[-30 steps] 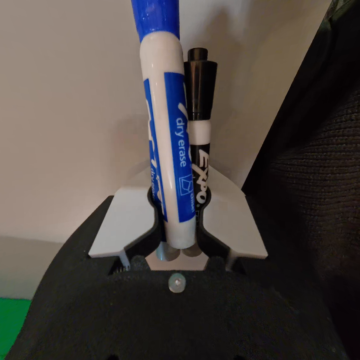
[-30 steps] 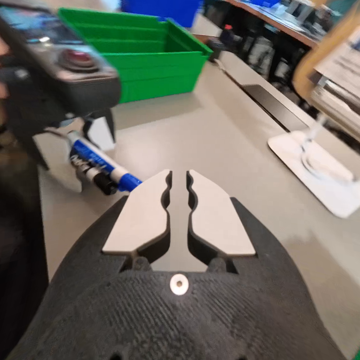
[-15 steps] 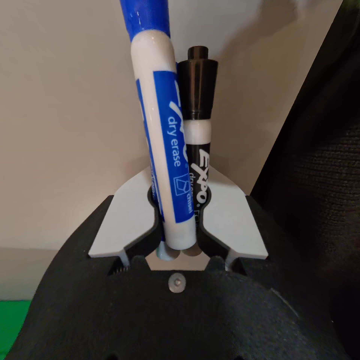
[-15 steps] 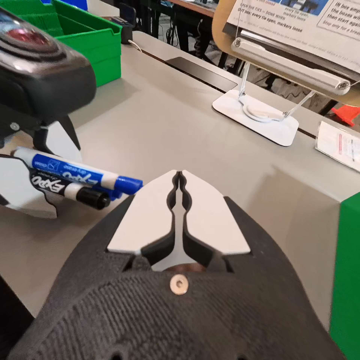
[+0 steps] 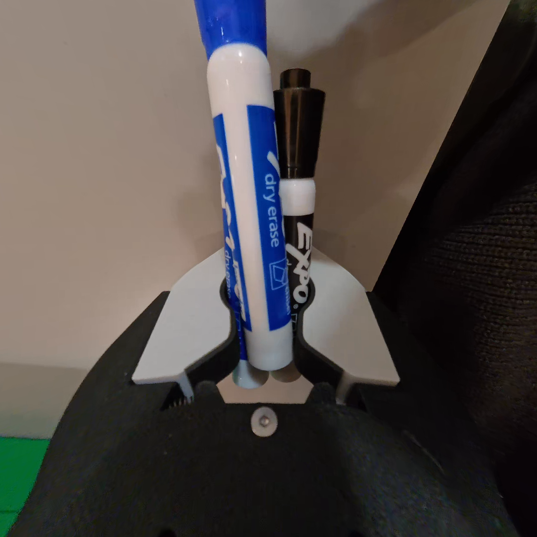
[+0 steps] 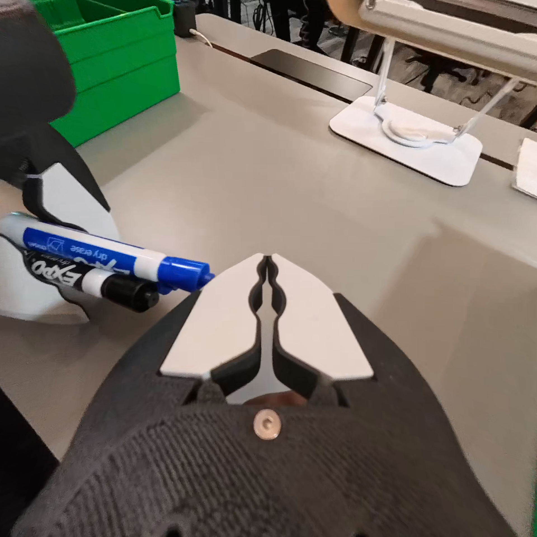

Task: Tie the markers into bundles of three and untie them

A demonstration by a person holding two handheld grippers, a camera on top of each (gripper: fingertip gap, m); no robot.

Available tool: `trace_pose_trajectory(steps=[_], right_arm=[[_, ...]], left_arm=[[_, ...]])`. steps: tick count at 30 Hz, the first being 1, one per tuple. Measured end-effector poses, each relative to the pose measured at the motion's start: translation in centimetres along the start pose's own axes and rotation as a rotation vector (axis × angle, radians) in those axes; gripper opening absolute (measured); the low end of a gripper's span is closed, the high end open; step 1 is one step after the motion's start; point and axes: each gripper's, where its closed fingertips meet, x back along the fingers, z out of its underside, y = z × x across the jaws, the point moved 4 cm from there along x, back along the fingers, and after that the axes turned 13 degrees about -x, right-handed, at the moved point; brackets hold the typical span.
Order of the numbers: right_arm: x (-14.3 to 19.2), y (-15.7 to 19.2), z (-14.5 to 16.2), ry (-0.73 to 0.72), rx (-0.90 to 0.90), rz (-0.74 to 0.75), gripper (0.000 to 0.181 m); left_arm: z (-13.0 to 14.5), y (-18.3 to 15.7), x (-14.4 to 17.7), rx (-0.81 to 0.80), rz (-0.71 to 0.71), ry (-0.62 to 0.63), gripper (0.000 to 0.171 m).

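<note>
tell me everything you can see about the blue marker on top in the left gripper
The blue marker has a glossy white plastic barrel, a blue printed label and a blue cap, capped. The left gripper clamps it near its tail end, cap pointing away. It lies against a black marker, above the grey table, close to the right gripper.

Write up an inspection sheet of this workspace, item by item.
Surface: grey table, mostly bare.
Things: blue marker, capped, and black marker, uncapped, side by side; a third marker beneath them cannot be ruled out.
Clutter: green bin; white stand base; paper at right edge.
Grippers: left gripper clamps both markers; right gripper has jaws closed, empty, just off the blue cap.
Cables: white cable at the far edge.
Surroundings: desks and chair legs behind, blurred.
</note>
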Motion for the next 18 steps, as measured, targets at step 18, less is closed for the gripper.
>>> trace_pose_trajectory(steps=[18], right_arm=[[-0.1, 4.1, 0.5, -0.017, 0.217, -0.136, 0.0]], left_arm=[[0.9, 0.1, 0.5, 0.032, -0.028, 0.0, 0.047]])
